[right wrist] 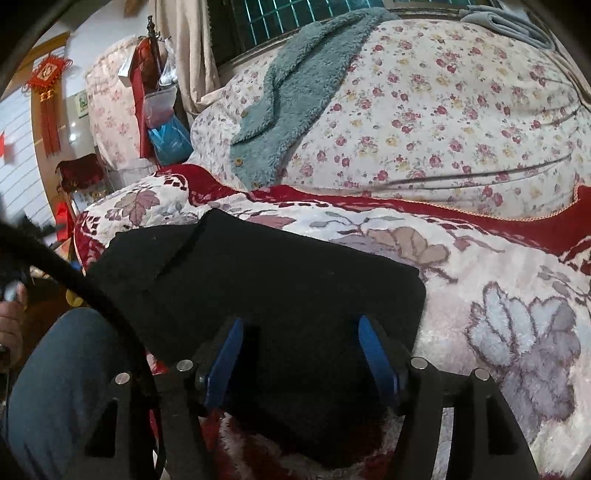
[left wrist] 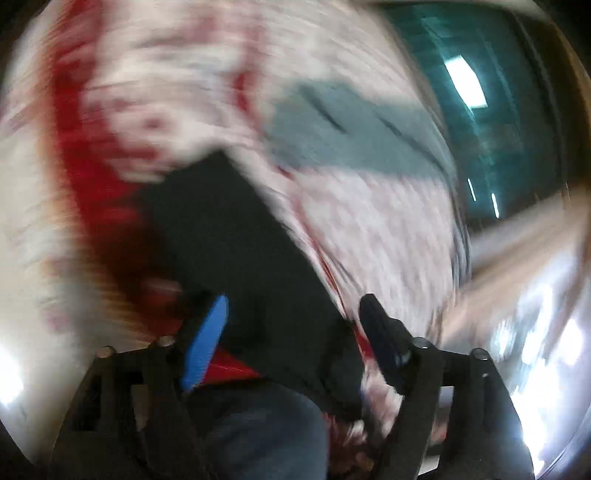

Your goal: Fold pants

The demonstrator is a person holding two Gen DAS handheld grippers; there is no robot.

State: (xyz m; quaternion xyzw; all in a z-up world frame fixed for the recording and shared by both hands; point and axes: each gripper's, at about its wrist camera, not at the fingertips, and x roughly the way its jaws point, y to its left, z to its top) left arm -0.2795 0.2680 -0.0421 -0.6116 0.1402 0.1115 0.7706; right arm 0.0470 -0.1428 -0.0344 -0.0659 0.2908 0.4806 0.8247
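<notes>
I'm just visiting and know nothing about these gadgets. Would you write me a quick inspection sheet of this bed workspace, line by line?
Surface: bed with a red and white leaf-patterned blanket; a floral quilt is heaped behind it.
Job's things: black pants, folded into a compact block on the blanket.
Clutter: teal fleece garment draped over the quilt.
Grippers: right gripper open, its blue pads either side of the pants' near edge and clear of them; left gripper open, view badly blurred.
Cables: a black cable curves across the left of the right wrist view.
Surroundings: barred window, curtain, red knot ornament on the wall, the person's jeans-clad leg.
</notes>
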